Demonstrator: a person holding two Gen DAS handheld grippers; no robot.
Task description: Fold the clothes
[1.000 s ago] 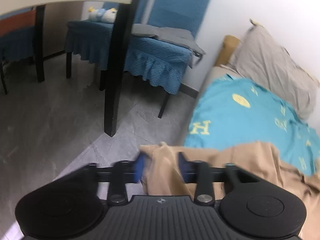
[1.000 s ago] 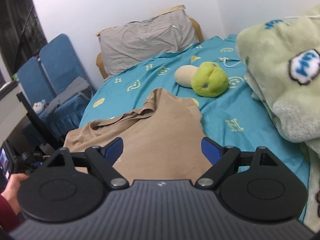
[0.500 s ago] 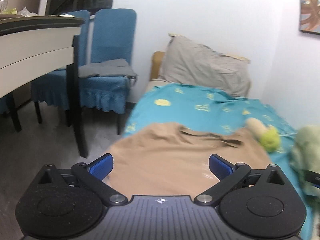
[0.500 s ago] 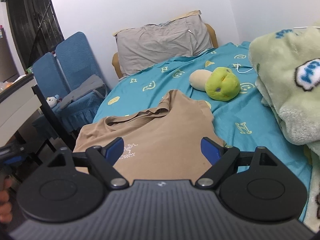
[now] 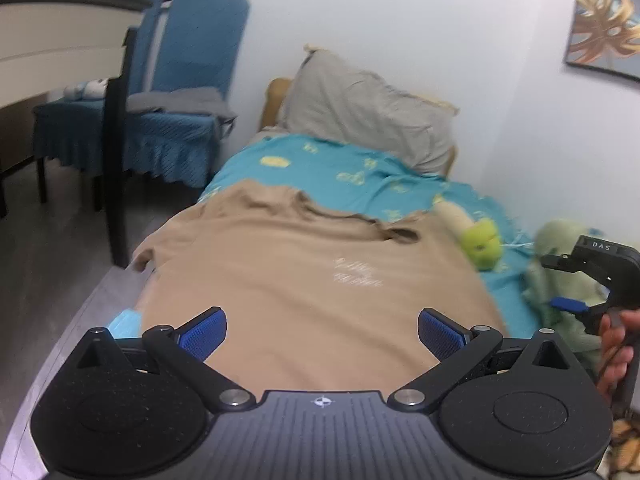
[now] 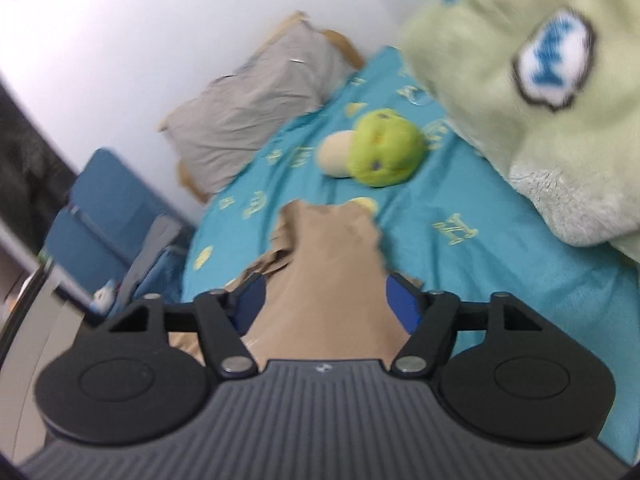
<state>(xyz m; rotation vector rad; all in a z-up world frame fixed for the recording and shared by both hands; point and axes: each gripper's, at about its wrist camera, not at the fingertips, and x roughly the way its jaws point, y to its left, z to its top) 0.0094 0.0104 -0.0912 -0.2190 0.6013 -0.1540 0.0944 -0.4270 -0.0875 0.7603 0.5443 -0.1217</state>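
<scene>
Left wrist view looks along a bed (image 5: 360, 172) covered in a teal sheet with yellow marks. The left hand-held gripper (image 5: 322, 330) has its blue-padded fingers spread wide with nothing between them; a second ago they were pinched on an edge of the tan T-shirt (image 5: 304, 280) by the bed's left edge, and half a second ago they had already let go. The shirt now lies spread flat over the near half of the bed, collar toward the grey pillow (image 5: 368, 116) at the head, one sleeve hanging off the left edge. White lettering on its chest is too blurred to read. At the right edge of this view the right hand-held gripper (image 5: 576, 280) shows, gripped by a hand (image 5: 616, 344) that is partly cut off.

Right wrist view is smeared by motion. The right hand-held gripper (image 6: 324, 300) sits closer to the shirt (image 6: 332, 264) than half a second ago, its fingers narrower than before but still apart, straddling the cloth; whether the pads touch it I cannot tell. A green and cream plush toy (image 6: 380, 148) lies on the sheet beyond the collar. A pale green fleece blanket (image 6: 520, 80) fills the right side, cut off by the frame. Blue chairs (image 5: 188, 80) stand off the bed's left edge, beside a worktop (image 5: 60, 36) only partly in frame
</scene>
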